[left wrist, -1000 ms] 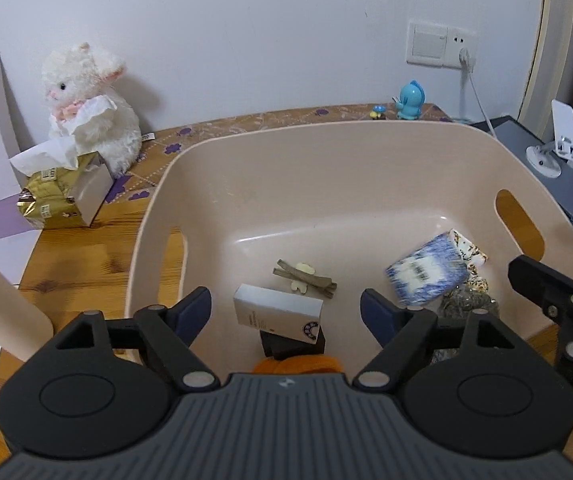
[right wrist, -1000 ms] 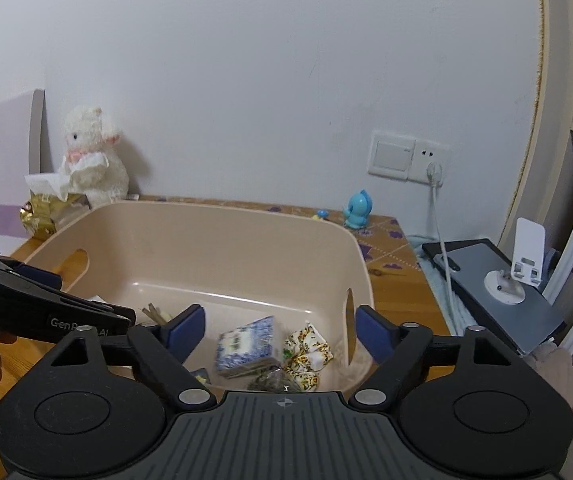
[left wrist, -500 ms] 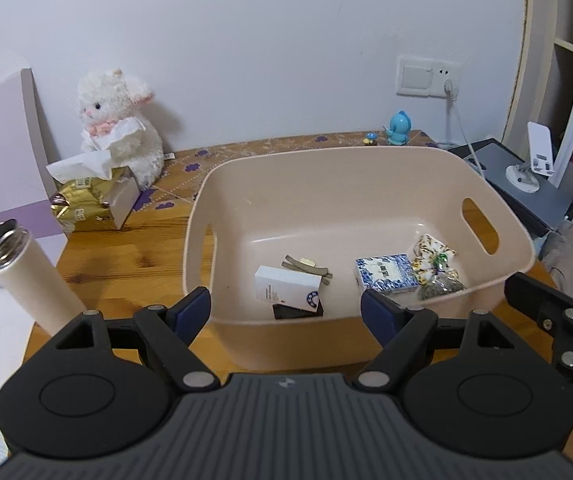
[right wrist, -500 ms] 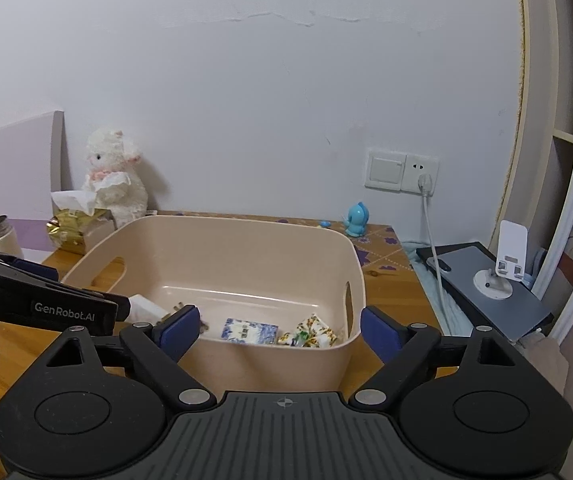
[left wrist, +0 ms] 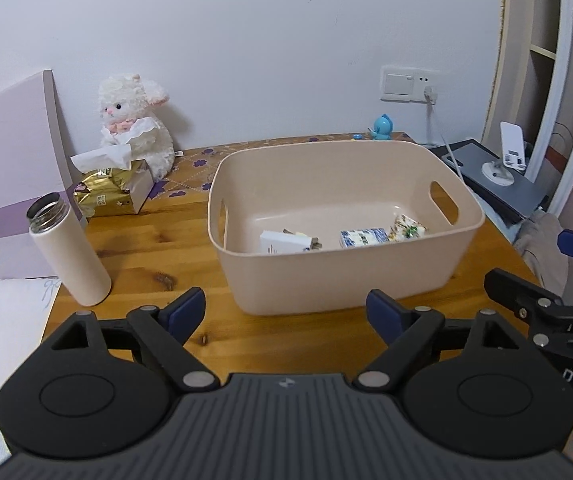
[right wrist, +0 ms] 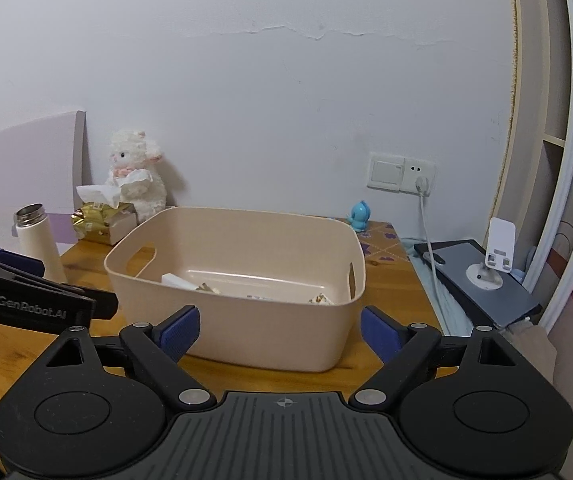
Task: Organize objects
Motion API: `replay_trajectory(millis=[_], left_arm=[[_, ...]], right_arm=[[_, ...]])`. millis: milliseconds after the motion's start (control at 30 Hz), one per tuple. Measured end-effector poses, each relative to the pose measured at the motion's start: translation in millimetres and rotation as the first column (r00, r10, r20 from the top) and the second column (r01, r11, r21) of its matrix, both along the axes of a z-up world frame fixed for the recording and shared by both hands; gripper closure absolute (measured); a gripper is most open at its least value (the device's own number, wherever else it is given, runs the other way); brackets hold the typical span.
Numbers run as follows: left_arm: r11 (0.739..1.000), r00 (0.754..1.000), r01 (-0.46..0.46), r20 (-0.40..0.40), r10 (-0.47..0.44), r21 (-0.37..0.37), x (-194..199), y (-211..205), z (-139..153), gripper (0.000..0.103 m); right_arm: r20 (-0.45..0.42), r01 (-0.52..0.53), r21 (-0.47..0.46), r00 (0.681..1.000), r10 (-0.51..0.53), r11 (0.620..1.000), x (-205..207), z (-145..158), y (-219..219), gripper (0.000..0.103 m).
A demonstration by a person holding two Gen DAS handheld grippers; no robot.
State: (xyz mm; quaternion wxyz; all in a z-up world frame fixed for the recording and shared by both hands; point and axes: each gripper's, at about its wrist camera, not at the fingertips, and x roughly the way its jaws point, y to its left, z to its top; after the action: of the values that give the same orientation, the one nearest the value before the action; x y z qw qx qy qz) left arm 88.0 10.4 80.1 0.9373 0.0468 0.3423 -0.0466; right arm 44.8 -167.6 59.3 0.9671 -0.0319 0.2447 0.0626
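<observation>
1. Far left on the wooden desk (left wrist: 158,256) stands a white flask (left wrist: 68,254) with its cap off, upright and apart from everything else; behind it a gold tissue box (left wrist: 112,194) sits just in front of a white plush lamb (left wrist: 136,118)
2. The left gripper (left wrist: 286,310) hangs in front of the desk's near edge with its jaws spread wide and nothing between the blue pads; it is near the bin's front wall but not touching it
3. The beige bin (left wrist: 342,280) sits mid-desk and holds the sorted things: a white box (left wrist: 282,242) to the left, a blue-and-white packet (left wrist: 364,237) in the middle, a patterned wrapper (left wrist: 408,227) to the right
4. The right gripper (right wrist: 280,334) is likewise wide open and empty, level with the bin's near wall
5. To my eye this is a pause between picks: both tools are free and held off the bin. The next move calls for choosing a loose item, perhaps the flask or the small blue figurine (left wrist: 382,127) by the back wall, and reaching past the bin
6. Hard to make out: the bin's near wall hides the lower parts of its contents, a small brownish piece beside the white box cannot be identified, and whether anything else lies under them I cannot tell
</observation>
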Motion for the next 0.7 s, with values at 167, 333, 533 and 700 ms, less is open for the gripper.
replay_trajectory(millis=[167, 333, 533, 700], left_arm=[[1.0, 1.0, 0.007, -0.001, -0.007, -0.02, -23, 6, 2, 0.014], [0.999, 0.999, 0.019, -0.037, -0.02, -0.047, -42, 11, -3, 0.014], [0.999, 0.999, 0.016, -0.039, -0.017, -0.042, -65, 19, -5, 0.014], [0.999, 0.999, 0.01, -0.045, -0.012, -0.037, -81, 23, -7, 0.014]], right_arm=[[-0.003, 0.0, 0.008, 1.0, 0.0, 1.0, -21, 3, -4, 0.014], [0.006, 0.003, 0.02, 1.0, -0.003, 1.0, -36, 6, -6, 0.014], [0.007, -0.006, 0.02, 1.0, 0.006, 1.0, -48, 5, -6, 0.014], [-0.008, -0.015, 0.035, 1.0, 0.015, 0.999, -59, 2, -8, 0.013]])
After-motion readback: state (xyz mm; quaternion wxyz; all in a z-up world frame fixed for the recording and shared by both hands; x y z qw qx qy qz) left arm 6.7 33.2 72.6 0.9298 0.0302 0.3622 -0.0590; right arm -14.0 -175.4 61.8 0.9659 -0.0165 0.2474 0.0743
